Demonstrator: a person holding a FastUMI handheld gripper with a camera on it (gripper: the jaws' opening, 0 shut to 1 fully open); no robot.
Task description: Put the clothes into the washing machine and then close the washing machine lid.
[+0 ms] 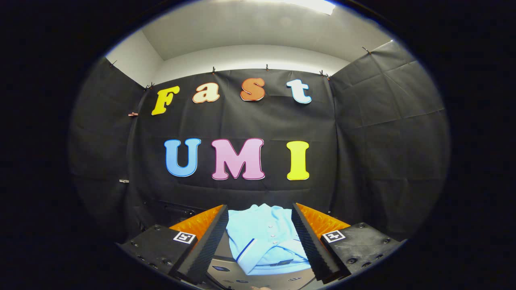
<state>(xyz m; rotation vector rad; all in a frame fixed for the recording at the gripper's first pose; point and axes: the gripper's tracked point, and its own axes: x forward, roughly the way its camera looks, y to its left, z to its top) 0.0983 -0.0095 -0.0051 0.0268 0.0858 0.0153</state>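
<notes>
In the lower centre of the frame, the gripper [260, 225] is pointing forward with its jaws standing wide apart and holding nothing; between the two fingers, and a little below them, a light blue shirt [264, 241] is lying folded, its buttoned placket and a dark-edged cuff facing up; it is resting on a pale surface [225, 269] of which only a small part is showing beneath it, and whether that surface belongs to the washing machine cannot be told. Behind the shirt, across the middle of the frame, the black cloth wall [383, 133] is hanging; above it, a white ceiling [250, 28] is showing at the top. Judged from this arrangement, the step in hand is the first grasp of the garment; to do it well, the fingers should be lowering squarely over a thick fold near the collar, closing on several layers together, so that the cloth is lifting as one bundle rather than unfolding and trailing.
</notes>
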